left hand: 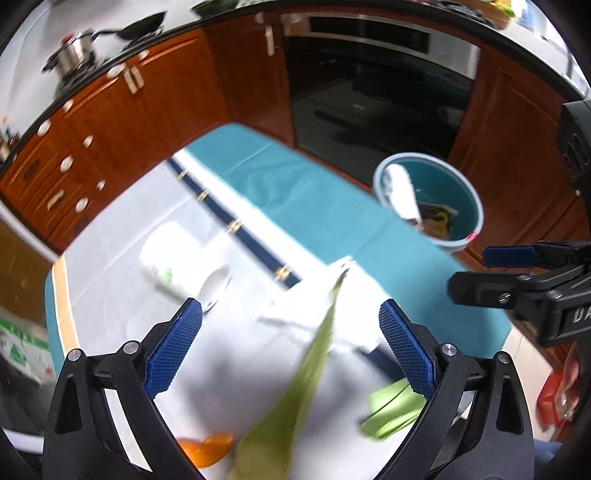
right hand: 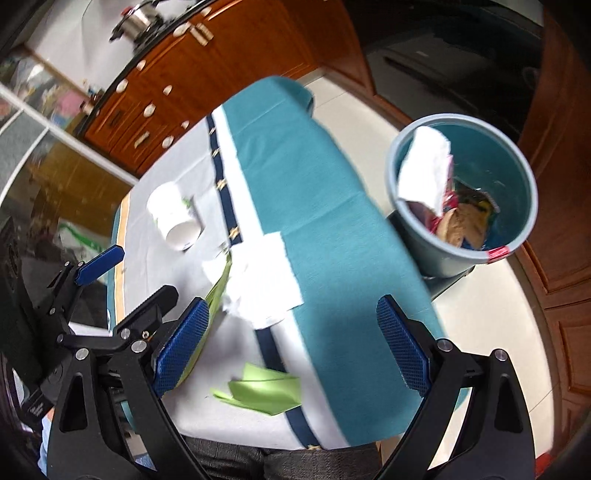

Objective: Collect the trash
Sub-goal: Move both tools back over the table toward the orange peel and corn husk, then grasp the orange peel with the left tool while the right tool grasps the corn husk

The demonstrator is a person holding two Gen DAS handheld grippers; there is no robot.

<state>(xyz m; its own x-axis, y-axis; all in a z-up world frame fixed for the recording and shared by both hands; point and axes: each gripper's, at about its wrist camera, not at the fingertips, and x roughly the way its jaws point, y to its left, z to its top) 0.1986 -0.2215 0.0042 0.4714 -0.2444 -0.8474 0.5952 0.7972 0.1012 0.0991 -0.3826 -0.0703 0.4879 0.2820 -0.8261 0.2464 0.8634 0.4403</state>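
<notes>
beyond the claw stand wooden cabinets (left hand: 122, 122) with a dark oven (left hand: 373, 92) to their right; a steel pot (left hand: 74, 51) and black pan (left hand: 142, 24) sit up on the counter.

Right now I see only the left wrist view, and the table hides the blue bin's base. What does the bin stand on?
Observer: The bin stands on the pale floor, beside the table.
Operator: What's in it?
Observer: A white tissue leans on the inner wall, above crumpled coloured wrappers.
Operator: Is the other tool carrying anything?
Observer: No. The right gripper has its jaws wide open, with nothing between them.
</notes>
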